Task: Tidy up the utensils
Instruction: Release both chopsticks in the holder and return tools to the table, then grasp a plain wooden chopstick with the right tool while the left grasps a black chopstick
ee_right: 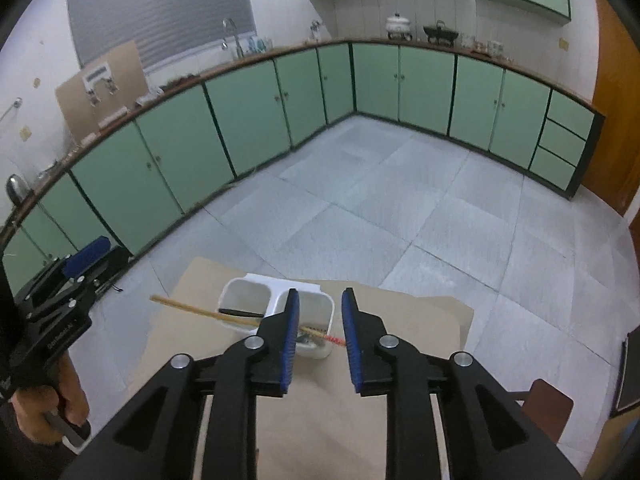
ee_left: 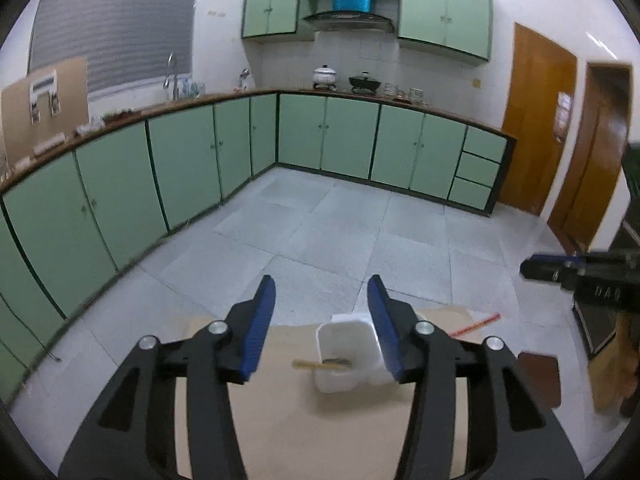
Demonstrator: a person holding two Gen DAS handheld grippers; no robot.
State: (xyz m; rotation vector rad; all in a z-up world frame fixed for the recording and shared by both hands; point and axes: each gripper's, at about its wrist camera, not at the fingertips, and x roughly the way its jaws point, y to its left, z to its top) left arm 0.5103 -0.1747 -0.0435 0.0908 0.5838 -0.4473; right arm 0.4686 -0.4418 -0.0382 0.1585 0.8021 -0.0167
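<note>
Two claws hover released, nothing between their pads: the left claw (ee_left: 322, 320) and the right claw (ee_right: 320, 334). On the cardboard-covered surface (ee_right: 320, 420) sits one white two-compartment holder (ee_right: 276, 304). One wooden chopstick (ee_right: 192, 309) lies across its rim.

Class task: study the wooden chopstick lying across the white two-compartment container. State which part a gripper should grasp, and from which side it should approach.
Grip the chopstick on its bare end jutting past the white container rim, toward the left gripper. That end probably hangs clear above the cardboard, so pads fit either side. Come from the left, fingers across the shaft. The right gripper faces only the walled-in end.
</note>
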